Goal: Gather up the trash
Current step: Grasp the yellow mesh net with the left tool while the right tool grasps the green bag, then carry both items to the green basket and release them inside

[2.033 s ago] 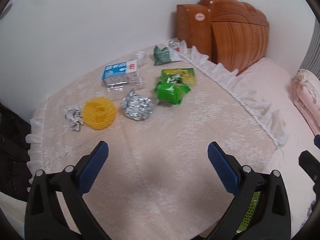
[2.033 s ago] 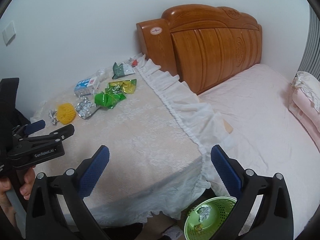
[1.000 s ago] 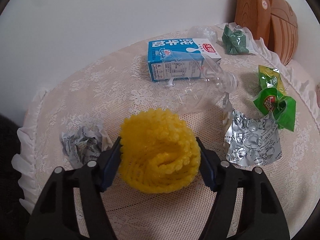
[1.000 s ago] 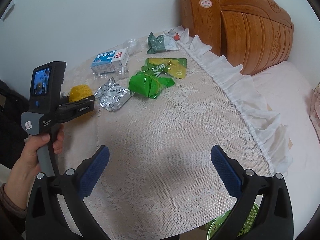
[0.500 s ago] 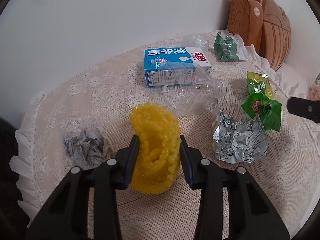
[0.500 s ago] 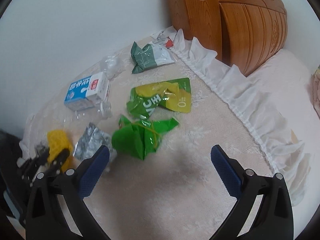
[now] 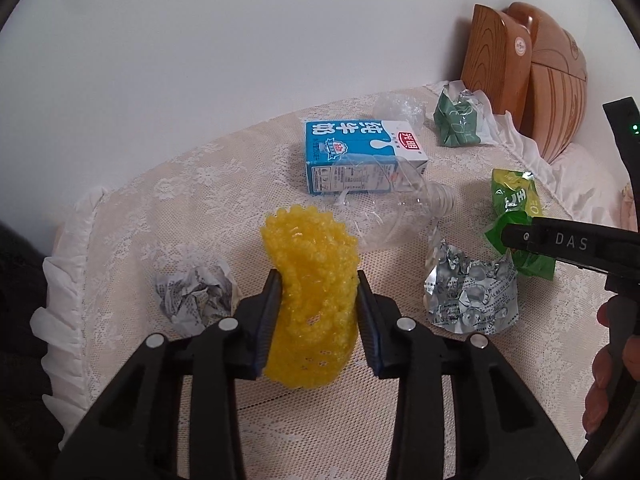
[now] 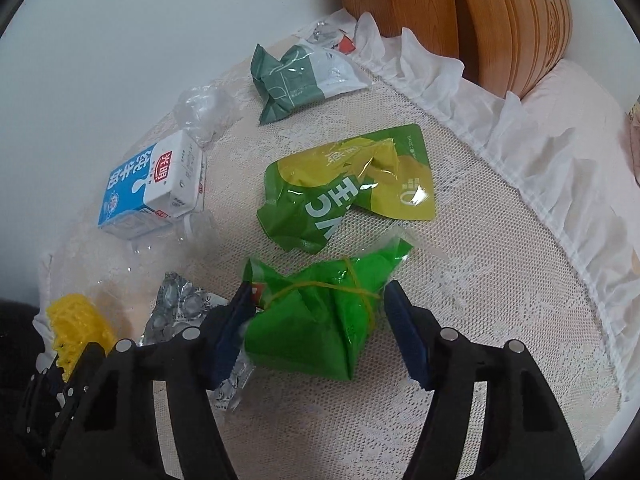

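A yellow foam fruit net (image 7: 312, 264) is squeezed upright between the pads of my left gripper (image 7: 318, 284), which is shut on it and holds it just above the lace cloth. In the right wrist view the same net (image 8: 76, 320) shows at the lower left. A bright green wrapper (image 8: 316, 320) tied with a yellow rubber band lies on the cloth between the blue pads of my right gripper (image 8: 319, 296). Those jaws are closing; the left pad meets the wrapper's edge, the right pad stands just beside it, and the wrapper is not squeezed.
On the lace-covered table (image 8: 480, 280) lie a blue milk carton (image 7: 360, 156), a clear plastic bottle (image 7: 392, 216), a crumpled paper ball (image 7: 196, 296), a foil blister pack (image 7: 472, 296), a yellow-green pouch (image 8: 352, 184) and a dark green wrapper (image 8: 296, 80). A wooden headboard (image 8: 460, 12) stands behind.
My left jaws closed on the yellow net and raised it slightly. My right gripper travelled across the table, came down over the green wrapper, and its jaws narrowed around it.
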`<state>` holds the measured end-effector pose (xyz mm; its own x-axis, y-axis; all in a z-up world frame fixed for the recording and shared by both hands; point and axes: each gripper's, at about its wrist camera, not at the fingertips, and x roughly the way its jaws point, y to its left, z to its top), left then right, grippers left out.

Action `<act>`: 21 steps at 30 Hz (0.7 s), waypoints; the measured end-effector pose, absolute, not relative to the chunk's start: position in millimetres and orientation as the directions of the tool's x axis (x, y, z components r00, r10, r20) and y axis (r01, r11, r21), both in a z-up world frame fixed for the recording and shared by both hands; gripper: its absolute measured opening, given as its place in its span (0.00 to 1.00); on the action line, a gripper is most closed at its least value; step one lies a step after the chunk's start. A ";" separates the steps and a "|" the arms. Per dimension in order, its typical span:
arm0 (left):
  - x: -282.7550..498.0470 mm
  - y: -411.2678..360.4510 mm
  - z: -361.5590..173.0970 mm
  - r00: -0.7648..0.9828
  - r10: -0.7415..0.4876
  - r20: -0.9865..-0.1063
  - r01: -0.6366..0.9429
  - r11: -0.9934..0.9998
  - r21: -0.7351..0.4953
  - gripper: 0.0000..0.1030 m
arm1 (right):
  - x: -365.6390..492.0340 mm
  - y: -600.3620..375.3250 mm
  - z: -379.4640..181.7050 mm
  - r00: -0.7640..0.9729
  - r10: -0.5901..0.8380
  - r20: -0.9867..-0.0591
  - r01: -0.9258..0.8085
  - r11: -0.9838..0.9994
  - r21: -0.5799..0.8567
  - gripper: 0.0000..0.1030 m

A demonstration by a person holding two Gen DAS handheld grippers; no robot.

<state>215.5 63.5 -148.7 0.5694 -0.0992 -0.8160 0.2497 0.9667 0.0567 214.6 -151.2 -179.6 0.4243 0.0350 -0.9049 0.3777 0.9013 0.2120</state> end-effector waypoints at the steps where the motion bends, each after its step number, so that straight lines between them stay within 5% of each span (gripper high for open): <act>1: 213.8 62.4 -146.7 0.577 -0.095 -0.811 0.252 0.965 0.066 0.34 | 212.7 -153.0 -177.6 0.431 0.035 -0.902 0.379 0.900 0.216 0.63; 13: 156.3 45.6 -97.6 0.631 -0.135 -0.764 0.314 0.945 0.092 0.34 | 134.9 -171.1 -108.5 0.573 -0.036 -0.819 0.341 0.919 0.198 0.62; 21: 71.8 -16.3 -72.1 0.593 -0.282 -0.754 0.466 0.884 0.036 0.34 | 11.9 -220.7 -82.6 0.576 -0.157 -0.802 0.404 0.908 0.112 0.62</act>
